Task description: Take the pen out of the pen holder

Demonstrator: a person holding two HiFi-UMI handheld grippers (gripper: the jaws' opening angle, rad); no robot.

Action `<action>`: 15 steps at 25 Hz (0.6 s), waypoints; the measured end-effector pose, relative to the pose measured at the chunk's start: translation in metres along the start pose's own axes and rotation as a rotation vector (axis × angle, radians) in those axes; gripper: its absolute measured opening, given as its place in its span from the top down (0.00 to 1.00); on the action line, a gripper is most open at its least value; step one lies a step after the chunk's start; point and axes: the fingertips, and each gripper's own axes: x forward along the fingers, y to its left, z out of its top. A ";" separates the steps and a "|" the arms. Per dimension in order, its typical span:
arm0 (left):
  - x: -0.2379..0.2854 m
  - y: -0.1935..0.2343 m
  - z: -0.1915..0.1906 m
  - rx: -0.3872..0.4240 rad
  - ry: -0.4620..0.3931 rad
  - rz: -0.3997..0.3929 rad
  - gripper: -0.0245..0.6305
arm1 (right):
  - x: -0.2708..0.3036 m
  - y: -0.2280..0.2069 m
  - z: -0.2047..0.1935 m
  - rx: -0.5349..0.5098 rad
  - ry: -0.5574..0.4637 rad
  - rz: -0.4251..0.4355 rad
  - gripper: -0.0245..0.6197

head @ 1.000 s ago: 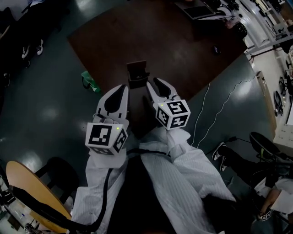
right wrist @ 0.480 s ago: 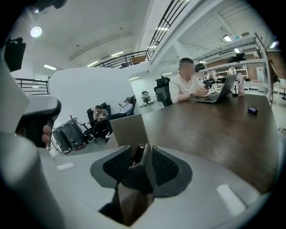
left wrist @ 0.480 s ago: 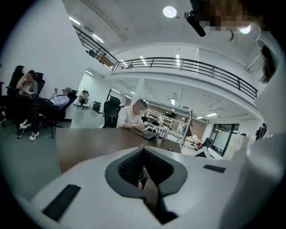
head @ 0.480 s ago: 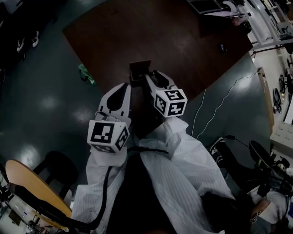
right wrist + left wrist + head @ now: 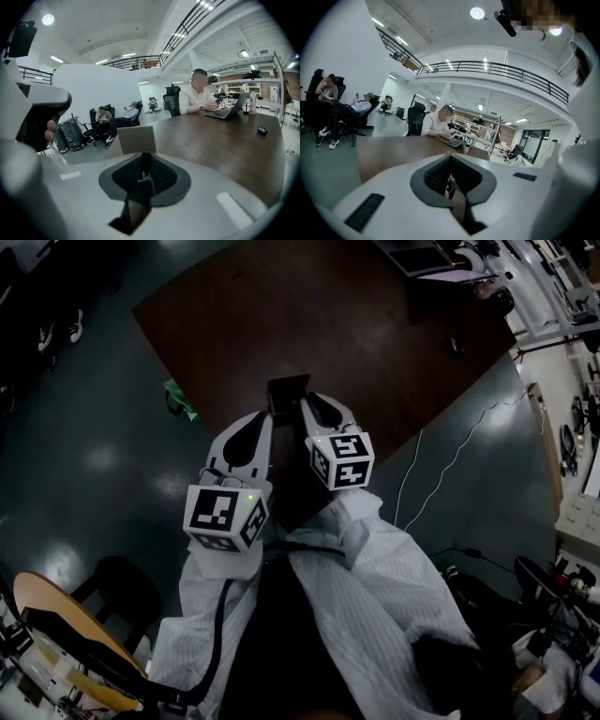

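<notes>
A small dark square pen holder (image 5: 288, 393) stands near the front edge of the brown table (image 5: 356, 324). In the right gripper view it is a grey box (image 5: 136, 139) just beyond the jaws. A dark pen (image 5: 146, 161) stands upright between the pads of my right gripper (image 5: 143, 168), whose jaws are closing and lie against it on both sides. In the head view the right gripper (image 5: 314, 409) reaches to the holder's right front corner. My left gripper (image 5: 257, 423) hangs just left of the holder, shut and empty, its pads meeting at the tips (image 5: 451, 161).
A person works at a laptop (image 5: 225, 112) on the table's far side, and a small dark object (image 5: 262, 131) lies on the table to the right. A green item (image 5: 183, 399) and a white cable (image 5: 441, 465) lie on the floor. A wooden chair (image 5: 56, 615) stands at lower left.
Both grippers have sunk and edged toward the pen holder. The right gripper's tips now sit right at the holder with the pen between them.
</notes>
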 end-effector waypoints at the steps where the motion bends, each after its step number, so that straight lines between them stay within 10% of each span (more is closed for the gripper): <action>1: 0.000 -0.001 0.002 0.003 -0.004 -0.003 0.96 | -0.002 0.001 0.005 -0.003 -0.010 0.007 0.89; 15: 0.000 -0.037 0.064 0.095 -0.107 -0.040 0.96 | -0.095 0.035 0.132 -0.010 -0.267 0.219 0.89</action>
